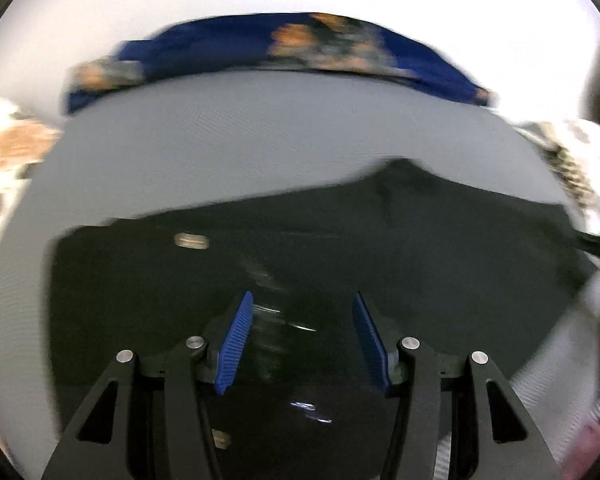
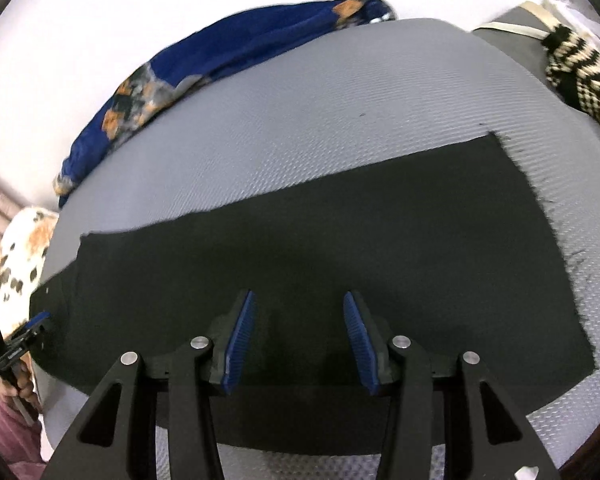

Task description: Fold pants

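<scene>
Black pants (image 1: pixel 340 240) lie flat on a grey textured mat (image 1: pixel 260 140). My left gripper (image 1: pixel 302 296) hangs over their waist end, near a pale button (image 1: pixel 191 240). Its blue pads stand apart and open, with only flat cloth showing below them. This view is motion-blurred. In the right wrist view the pants (image 2: pixel 340 240) run as a long dark band to a frayed hem at the right. My right gripper (image 2: pixel 299 296) hovers open above the middle of that band, close to its near edge. The left gripper (image 2: pixel 36 322) shows at the far left edge, held by a hand (image 2: pixel 22 394).
A blue patterned garment (image 2: pixel 204 64) lies along the mat's far edge. A white cloth with orange and dark spots (image 2: pixel 20 248) sits at the left. A black-and-cream knit piece (image 2: pixel 580 76) lies at the far right. The mat (image 2: pixel 340 112) beyond the pants is bare.
</scene>
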Action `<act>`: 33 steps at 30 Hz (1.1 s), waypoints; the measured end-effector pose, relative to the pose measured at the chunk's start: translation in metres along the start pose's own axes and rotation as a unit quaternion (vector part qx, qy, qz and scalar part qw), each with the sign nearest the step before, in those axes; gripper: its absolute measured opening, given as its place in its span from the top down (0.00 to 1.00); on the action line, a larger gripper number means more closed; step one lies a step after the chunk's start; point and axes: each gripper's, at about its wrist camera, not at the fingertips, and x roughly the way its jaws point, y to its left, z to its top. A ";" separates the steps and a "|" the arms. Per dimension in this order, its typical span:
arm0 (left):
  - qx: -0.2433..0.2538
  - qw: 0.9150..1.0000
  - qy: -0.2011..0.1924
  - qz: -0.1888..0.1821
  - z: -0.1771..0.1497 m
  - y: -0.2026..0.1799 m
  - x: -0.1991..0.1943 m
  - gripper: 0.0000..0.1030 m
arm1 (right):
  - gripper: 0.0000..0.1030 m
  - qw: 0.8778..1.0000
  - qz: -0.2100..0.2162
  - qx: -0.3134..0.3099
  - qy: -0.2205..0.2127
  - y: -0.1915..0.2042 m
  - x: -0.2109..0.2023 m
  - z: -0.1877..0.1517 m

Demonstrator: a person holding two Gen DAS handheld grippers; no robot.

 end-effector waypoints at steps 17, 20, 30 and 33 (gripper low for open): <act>-0.037 0.999 -0.005 -0.034 0.019 0.001 -0.011 0.51 | 0.54 0.998 0.020 0.054 0.021 -0.089 -0.019 0.034; -0.032 0.998 -0.003 -0.055 0.025 -0.019 -0.015 0.50 | 0.53 0.995 0.030 0.085 0.032 -0.131 -0.023 0.048; 0.042 0.993 0.035 -0.104 0.041 -0.118 0.006 0.47 | 0.53 0.975 0.145 0.150 0.082 -0.216 -0.015 0.057; 0.057 0.990 0.052 -0.114 0.042 -0.143 0.017 0.47 | 0.54 0.966 0.187 0.149 0.095 -0.222 -0.010 0.053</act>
